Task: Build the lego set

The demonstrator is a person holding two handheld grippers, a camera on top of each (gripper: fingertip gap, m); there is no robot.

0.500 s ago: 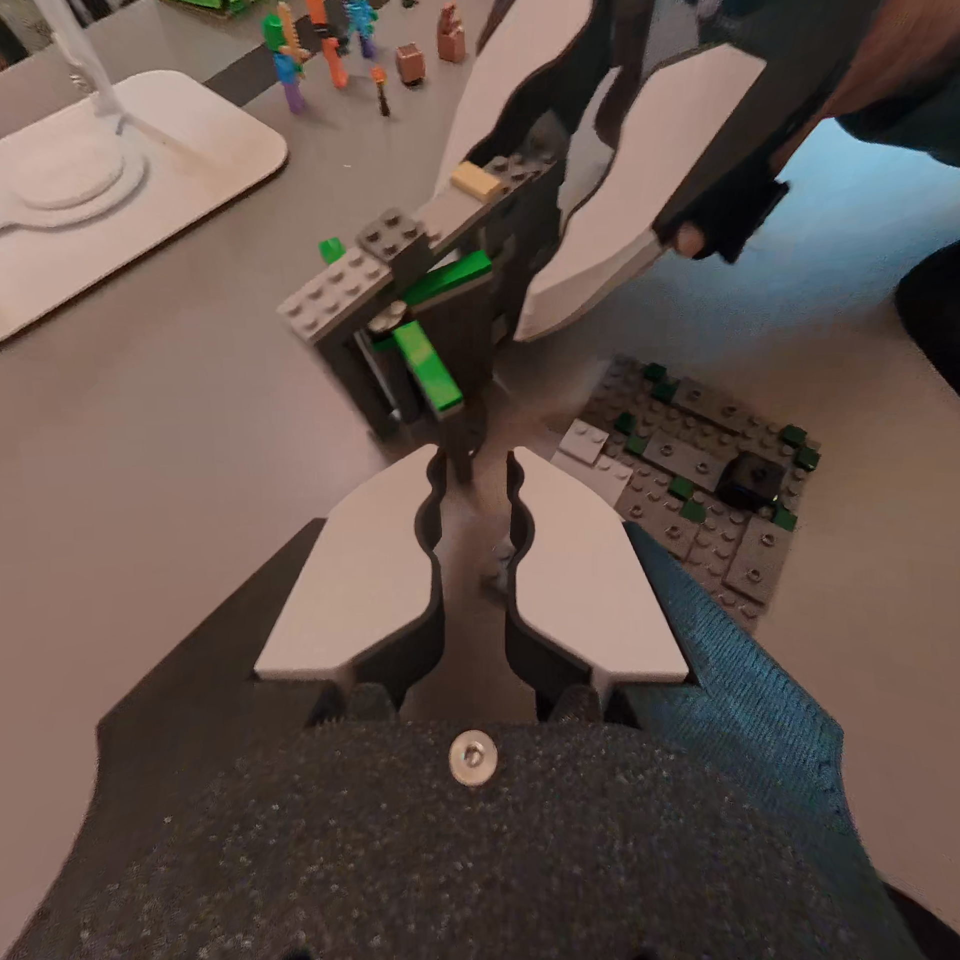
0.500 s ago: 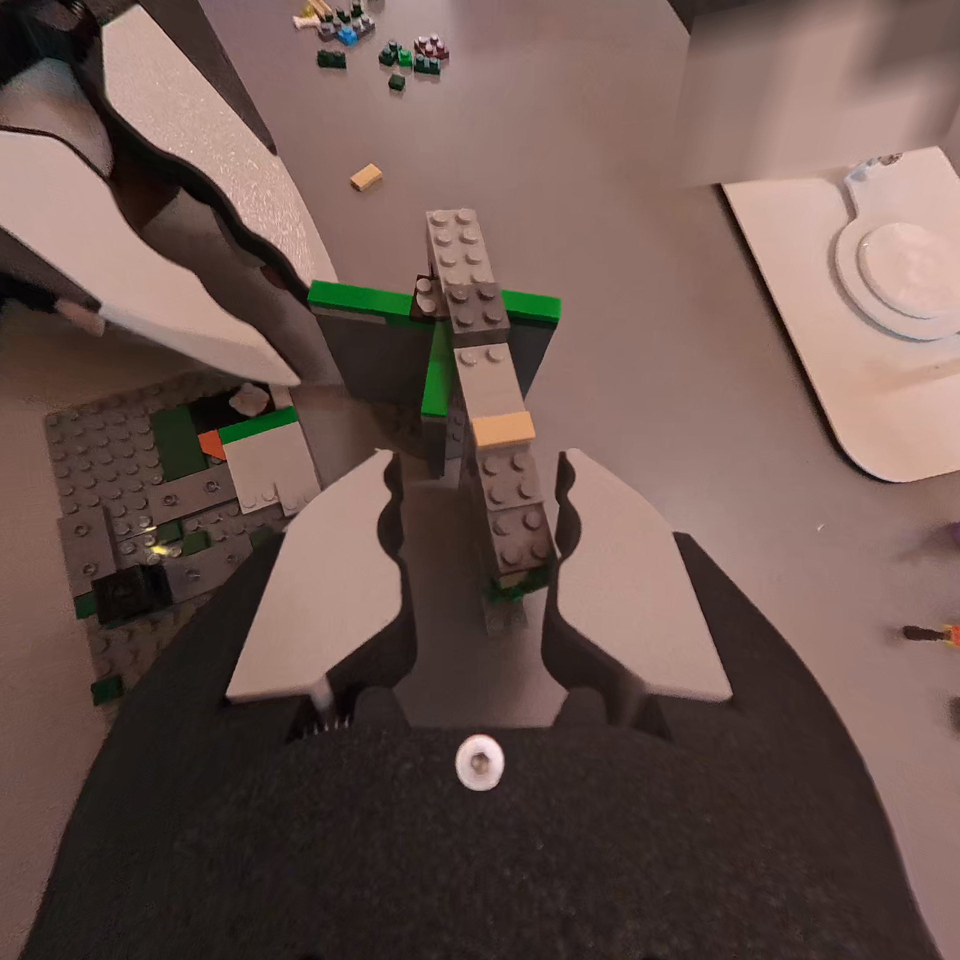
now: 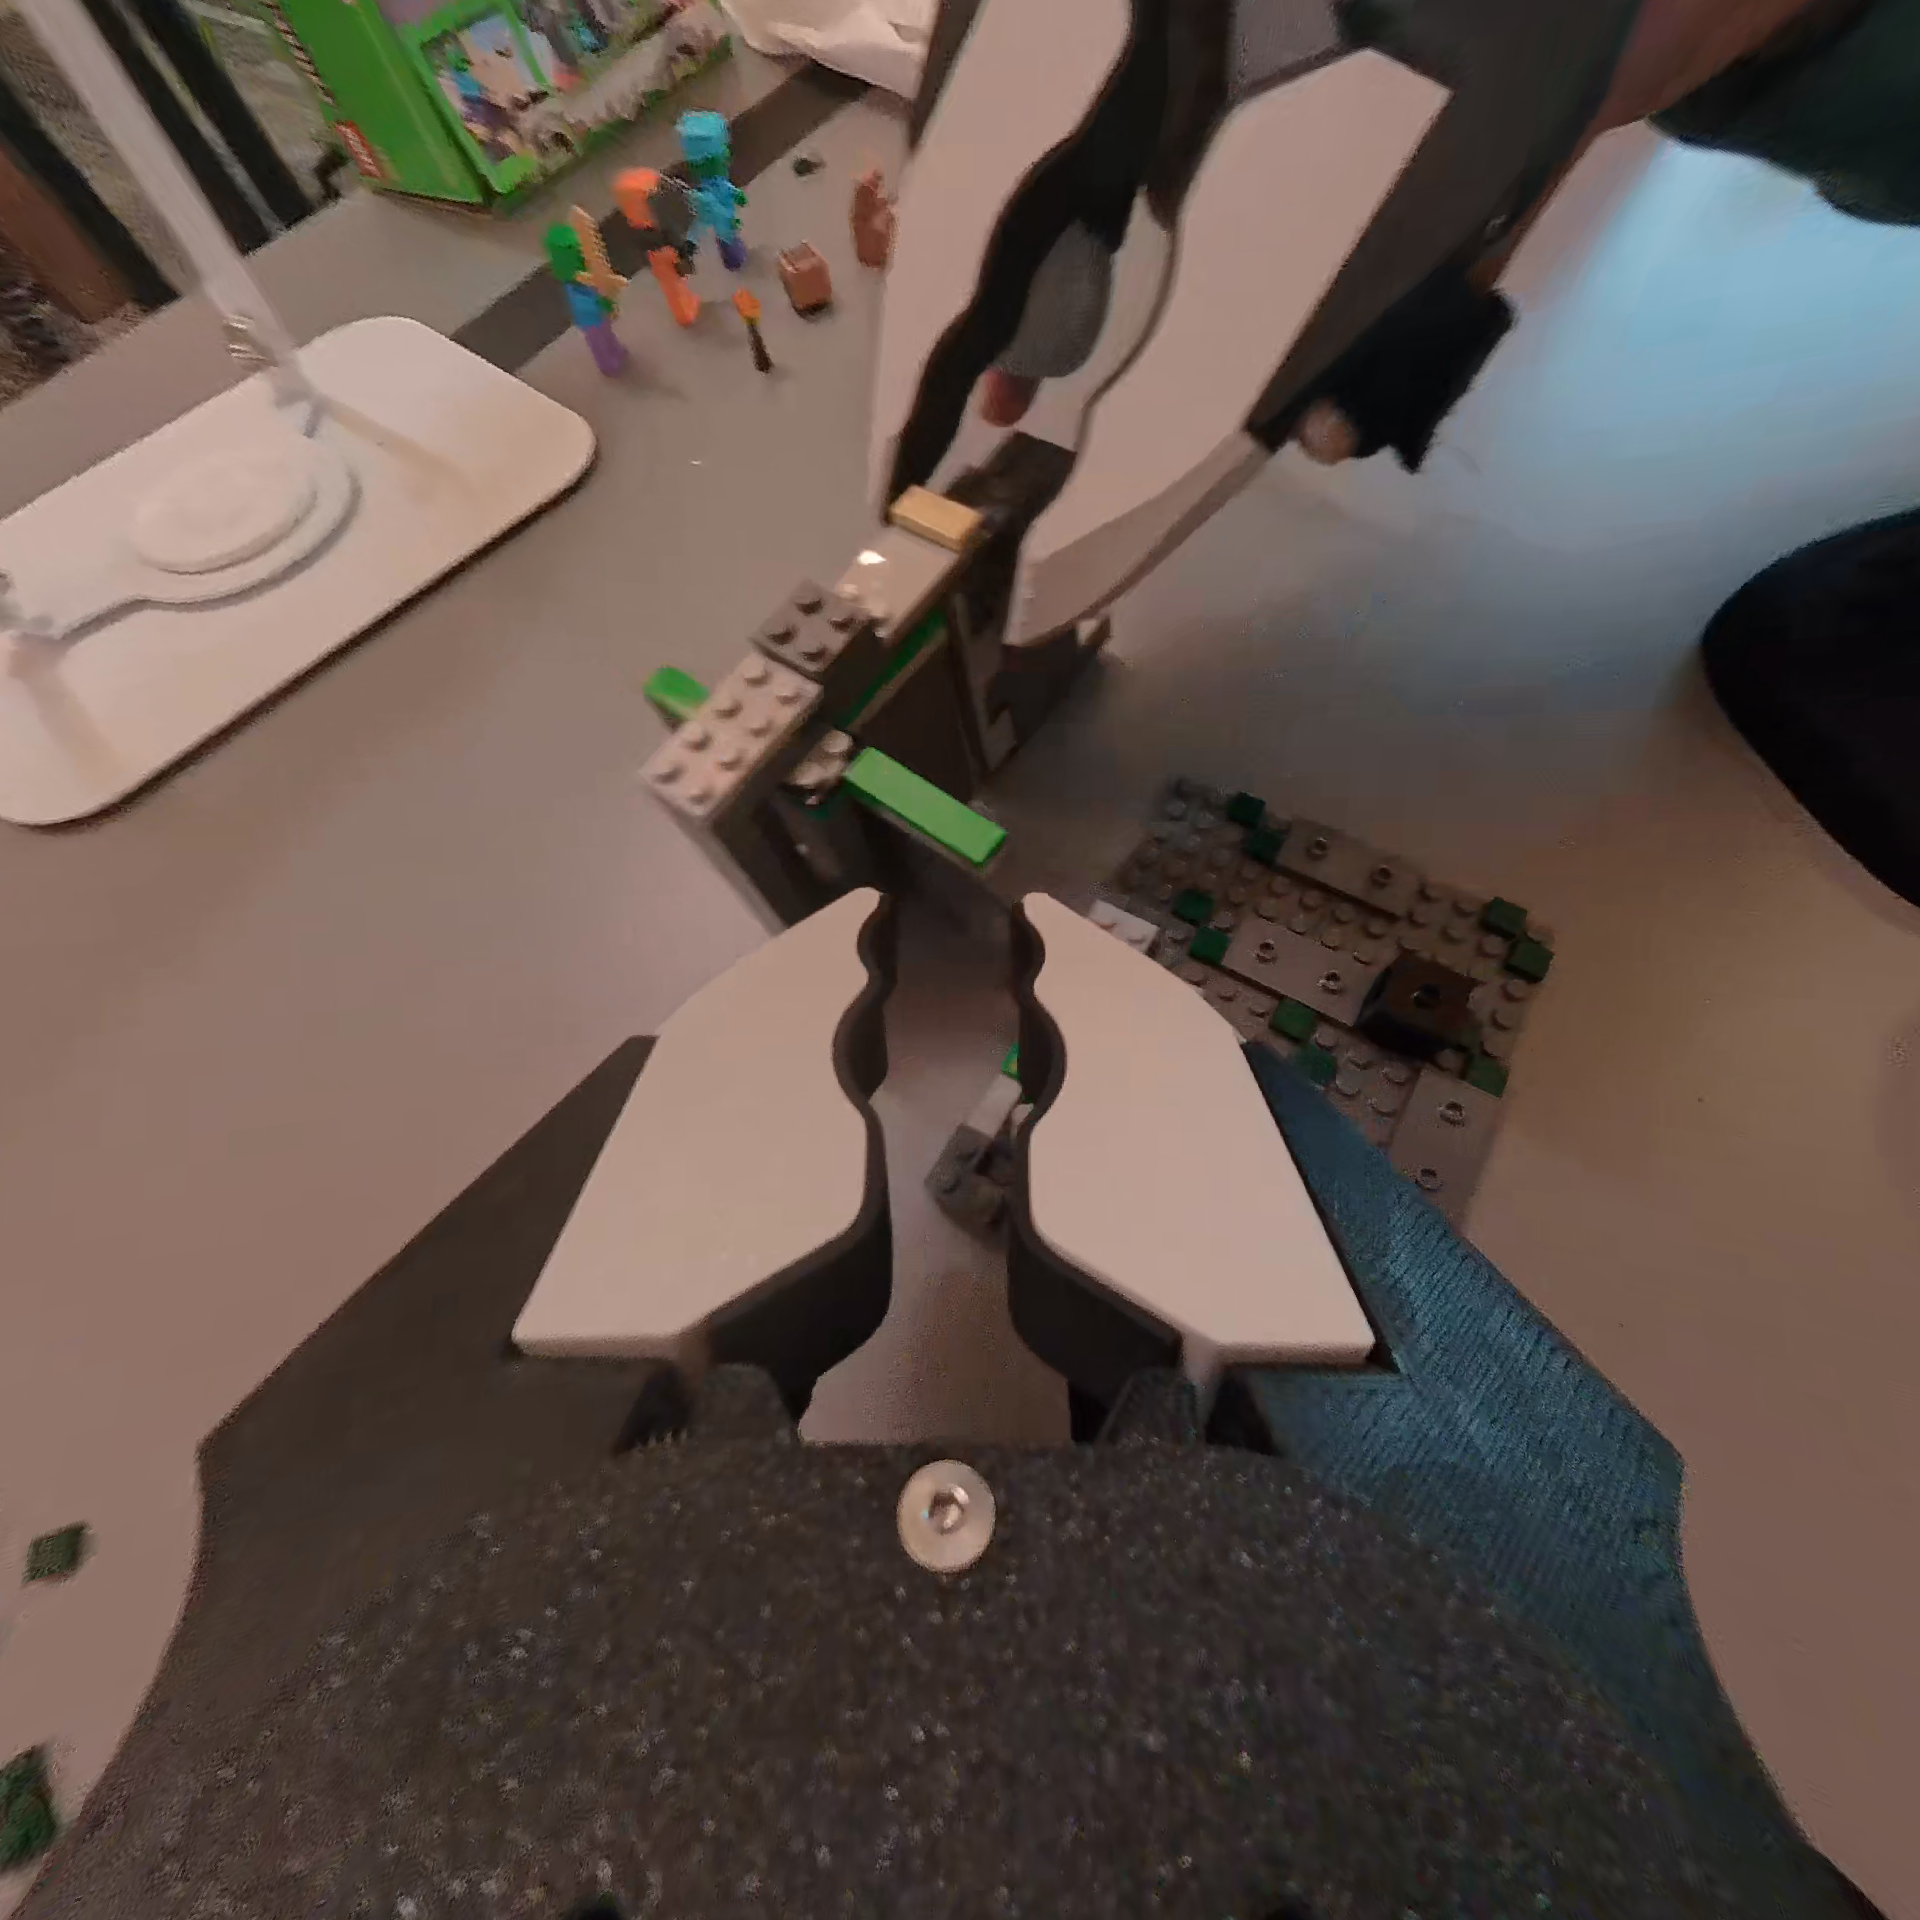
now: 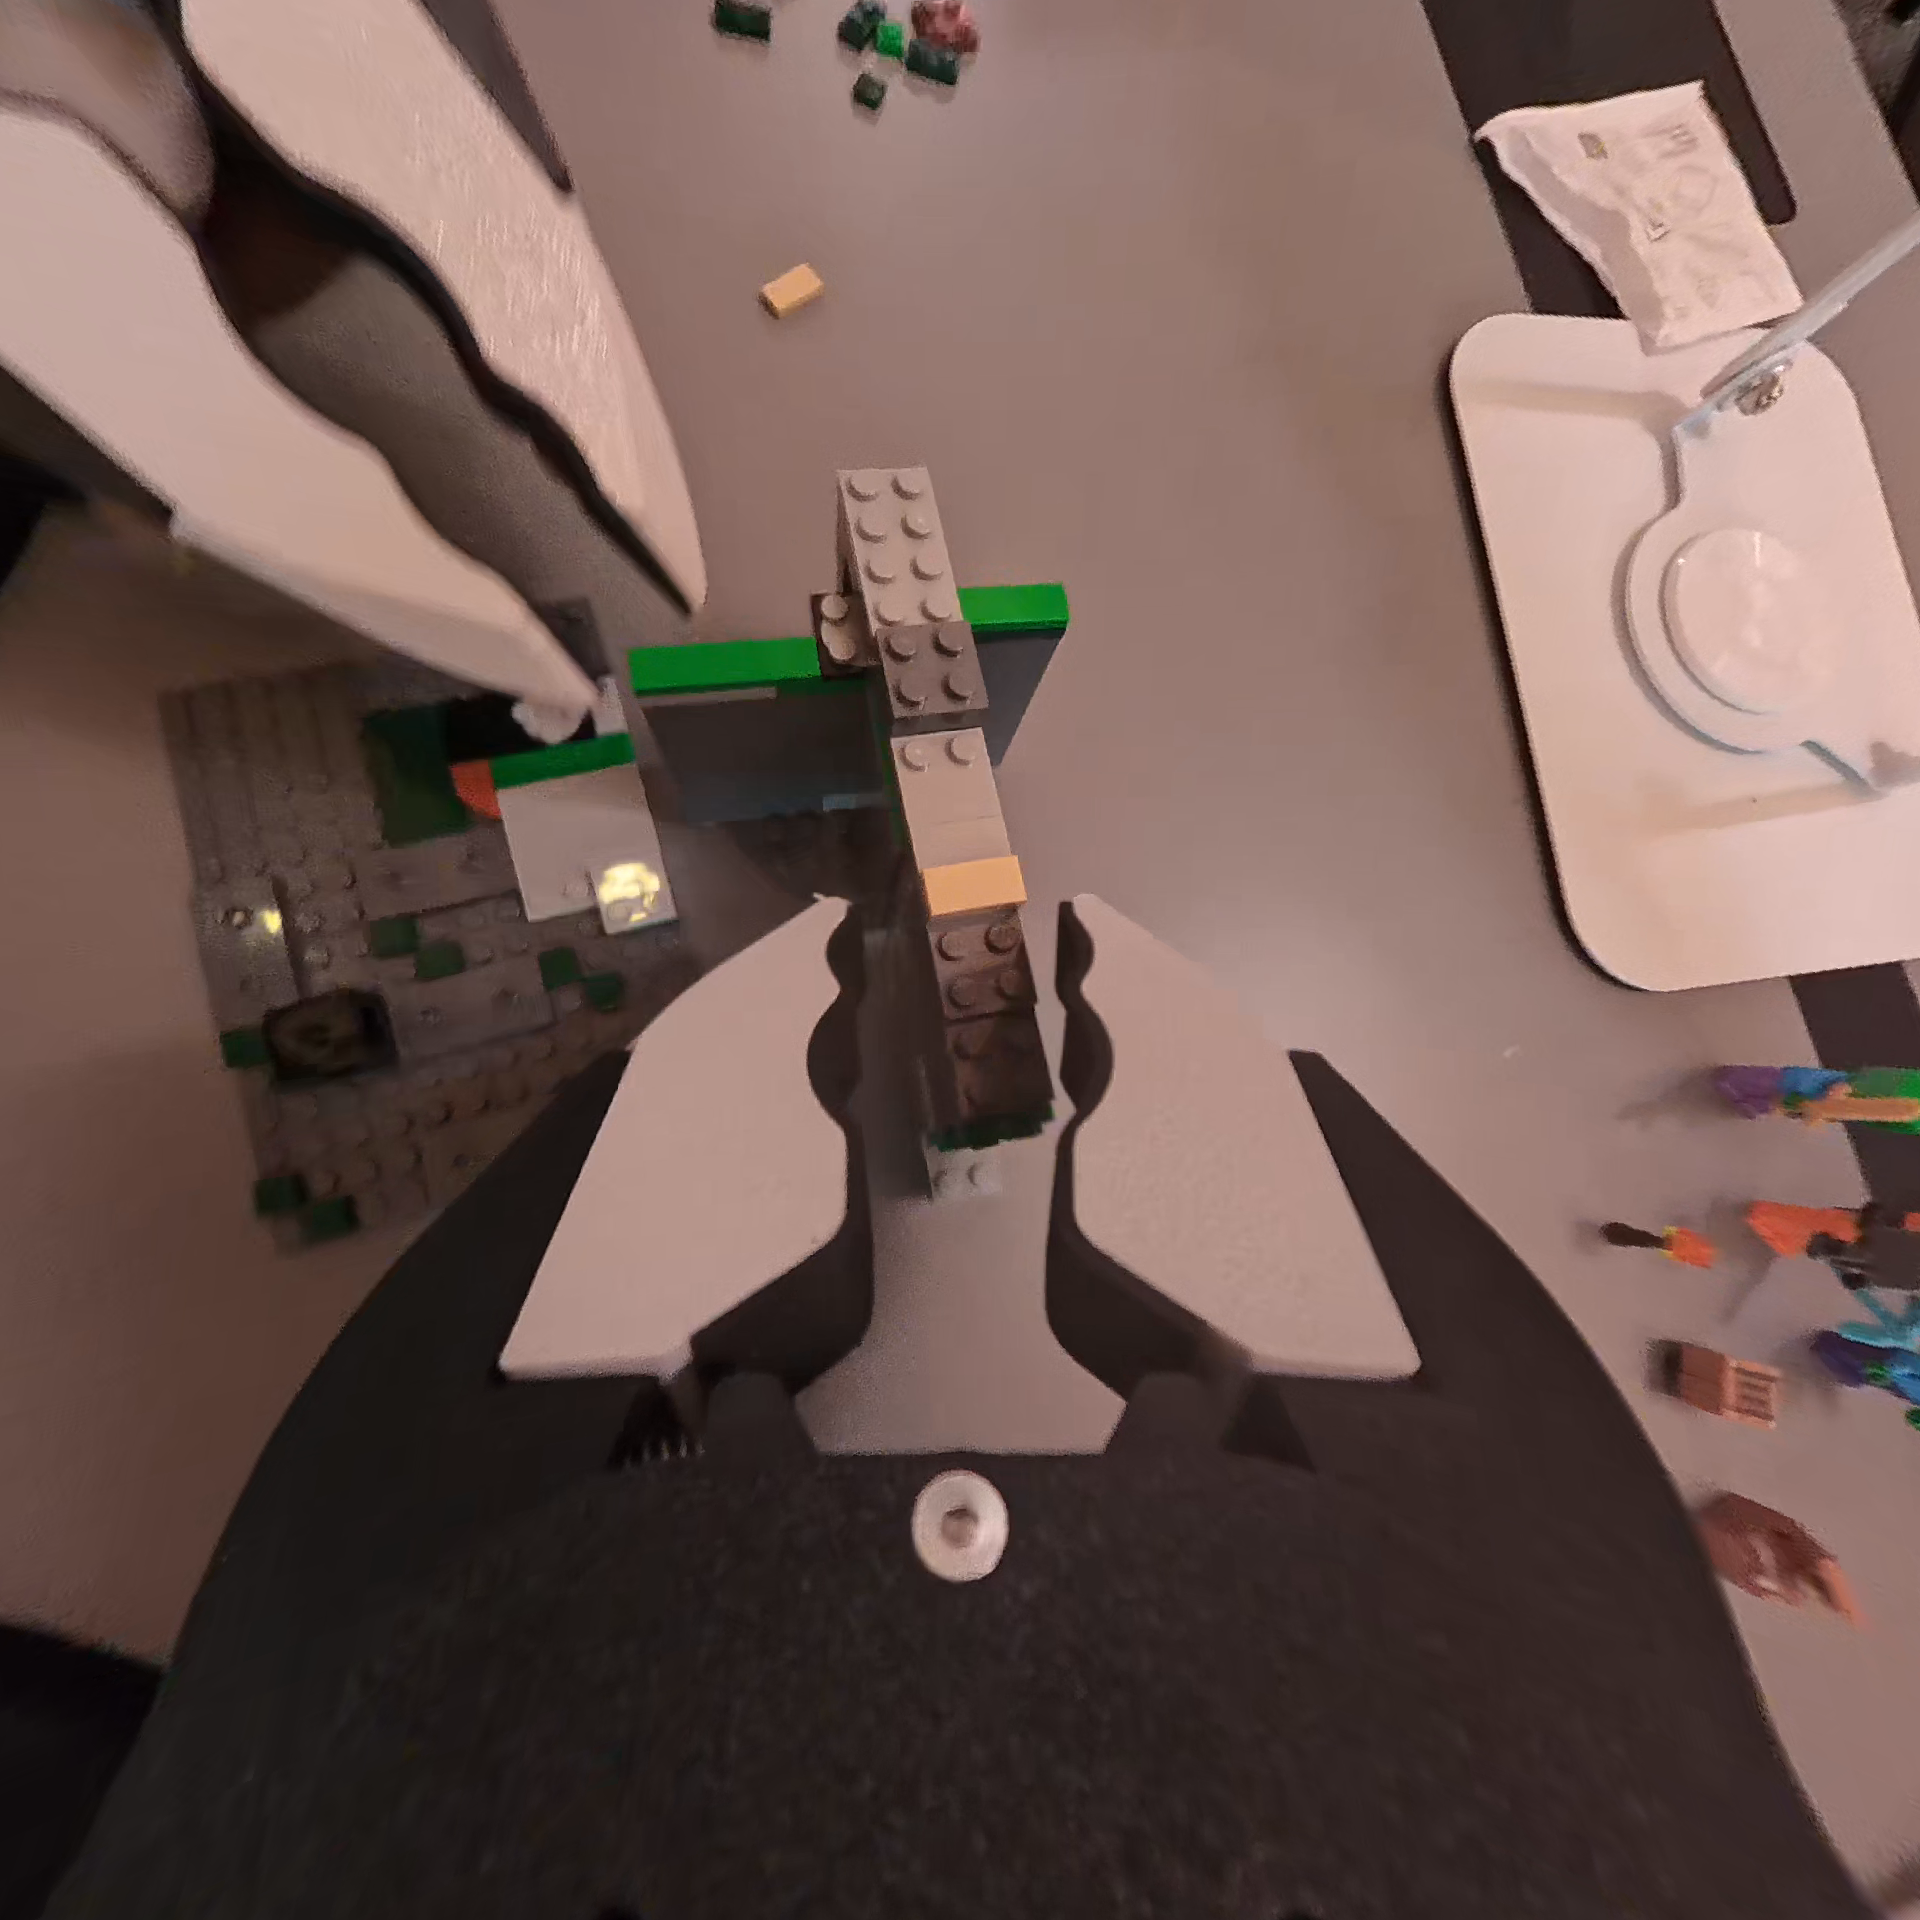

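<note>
A grey lego wall structure (image 3: 831,717) with green tiles and a tan tile on top stands on the table. It also shows in the right wrist view (image 4: 935,810). My right gripper (image 4: 956,909) is open and straddles its near end; the jaws stand apart from the bricks. From above in the left wrist view, the right gripper (image 3: 1039,499) reaches the tan tile end. My left gripper (image 3: 951,920) is slightly open and empty, just short of the structure's base. Its fingertip (image 4: 561,696) shows beside the green edge. A grey studded baseplate (image 3: 1351,987) lies to the right of the structure.
A white stand base (image 3: 260,540) lies left, also in the right wrist view (image 4: 1662,675). Minifigures (image 3: 665,249) and a green box (image 3: 468,83) are at the back. A loose tan tile (image 4: 792,289), small bricks (image 4: 894,52) and a paper bag (image 4: 1652,208) lie beyond. My hands' fingertips stand some 8 cm from each other. My left gripper is the nearer one to the loose tan tile (image 4: 792,289): about 15 cm, against 20 cm.
My left gripper has drawn back a little from the structure's base. The structure has turned slightly, its green tile now pointing right. My right gripper still straddles it.
</note>
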